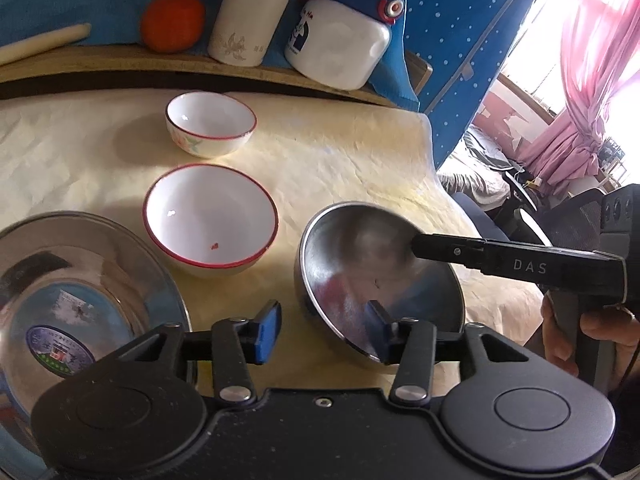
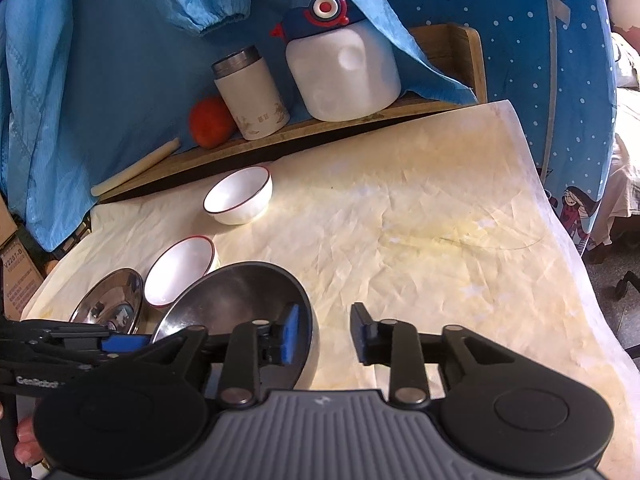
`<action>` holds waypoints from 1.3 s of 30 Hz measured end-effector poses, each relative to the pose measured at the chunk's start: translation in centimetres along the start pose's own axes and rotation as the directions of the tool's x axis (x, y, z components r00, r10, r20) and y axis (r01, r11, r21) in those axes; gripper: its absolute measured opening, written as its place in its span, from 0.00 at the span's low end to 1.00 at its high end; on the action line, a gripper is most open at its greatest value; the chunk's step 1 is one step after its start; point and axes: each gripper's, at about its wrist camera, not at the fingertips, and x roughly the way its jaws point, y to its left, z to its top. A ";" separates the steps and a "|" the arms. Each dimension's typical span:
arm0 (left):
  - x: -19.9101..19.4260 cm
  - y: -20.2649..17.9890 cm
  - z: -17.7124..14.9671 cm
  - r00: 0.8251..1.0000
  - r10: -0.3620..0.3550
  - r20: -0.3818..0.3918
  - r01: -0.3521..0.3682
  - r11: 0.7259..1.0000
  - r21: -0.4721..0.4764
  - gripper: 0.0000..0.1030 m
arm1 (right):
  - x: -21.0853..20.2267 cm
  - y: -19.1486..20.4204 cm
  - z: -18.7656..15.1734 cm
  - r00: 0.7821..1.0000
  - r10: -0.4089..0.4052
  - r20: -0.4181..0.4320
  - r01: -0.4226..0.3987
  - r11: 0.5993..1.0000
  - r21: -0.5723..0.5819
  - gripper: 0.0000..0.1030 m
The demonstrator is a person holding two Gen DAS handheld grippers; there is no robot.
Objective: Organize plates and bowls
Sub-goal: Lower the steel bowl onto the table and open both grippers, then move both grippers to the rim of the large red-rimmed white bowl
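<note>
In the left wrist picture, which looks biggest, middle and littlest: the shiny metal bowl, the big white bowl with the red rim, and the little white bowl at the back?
1. Shiny metal bowl, though it sits nearest the camera, which may exaggerate it.
2. Big white bowl.
3. Little white bowl, farthest away.

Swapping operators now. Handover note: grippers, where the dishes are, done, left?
Left gripper: open, straddling the near rim of the steel bowl, not pinching.
Right gripper: open, straddling the same bowl's rim, not pinching.
Dishes stand apart on the yellowish table cover: steel plate, larger red-rimmed bowl, smaller floral bowl.
Done: nothing stacked.
Left: group bowls and plate.
</note>
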 end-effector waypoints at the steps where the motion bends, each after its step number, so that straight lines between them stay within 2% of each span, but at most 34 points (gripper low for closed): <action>1: -0.3 0.1 0.1 1.000 0.001 0.010 -0.001 1.000 0.003 0.58 | 0.0 0.0 0.0 1.000 0.001 0.003 -0.001 1.000 0.001 0.41; 4: -1.7 0.6 0.5 0.998 0.013 0.058 -0.013 1.000 0.005 0.70 | -0.1 0.0 0.1 1.000 0.002 0.013 -0.002 1.000 0.004 0.50; 6: -2.7 1.0 0.9 0.995 0.028 0.097 -0.029 1.000 0.009 0.73 | -0.2 0.1 0.3 1.000 0.003 0.021 -0.003 1.000 0.004 0.57; 10: -4.2 2.3 2.1 0.981 0.079 0.175 -0.079 0.997 -0.007 0.87 | -0.3 0.2 0.6 0.999 0.014 0.039 -0.014 1.000 0.010 0.71; 12: -4.7 3.3 2.7 0.972 0.110 0.206 -0.106 0.994 -0.028 0.90 | -0.3 0.3 0.8 0.999 0.023 0.048 -0.024 1.000 0.012 0.82; 15: -5.0 4.9 3.7 0.961 0.152 0.230 -0.142 0.988 -0.059 0.97 | -0.1 0.3 1.0 0.997 0.038 0.060 -0.039 0.999 0.016 0.90; 18: -4.9 6.1 4.5 0.954 0.190 0.232 -0.178 0.981 -0.073 0.99 | 0.0 0.4 1.1 0.995 0.059 0.080 -0.061 0.998 0.025 0.95; 22: -4.2 7.4 5.0 0.953 0.217 0.209 -0.205 0.976 -0.077 0.99 | 0.5 0.6 1.5 0.992 0.078 0.098 -0.081 0.997 0.021 0.99; 28: -2.7 8.4 5.4 0.955 0.245 0.166 -0.240 0.969 -0.051 0.99 | 1.7 1.2 2.0 0.992 0.092 0.089 -0.092 0.996 0.000 1.00; 35: -1.3 8.7 6.3 0.958 0.259 0.120 -0.264 0.964 0.026 0.99 | 3.5 1.9 2.6 0.993 0.101 0.054 -0.099 0.995 -0.030 1.00; 39: -0.3 8.9 6.7 0.954 0.287 0.089 -0.294 0.952 0.080 0.99 | 4.5 2.4 3.1 0.994 0.100 0.031 -0.098 0.994 -0.052 1.00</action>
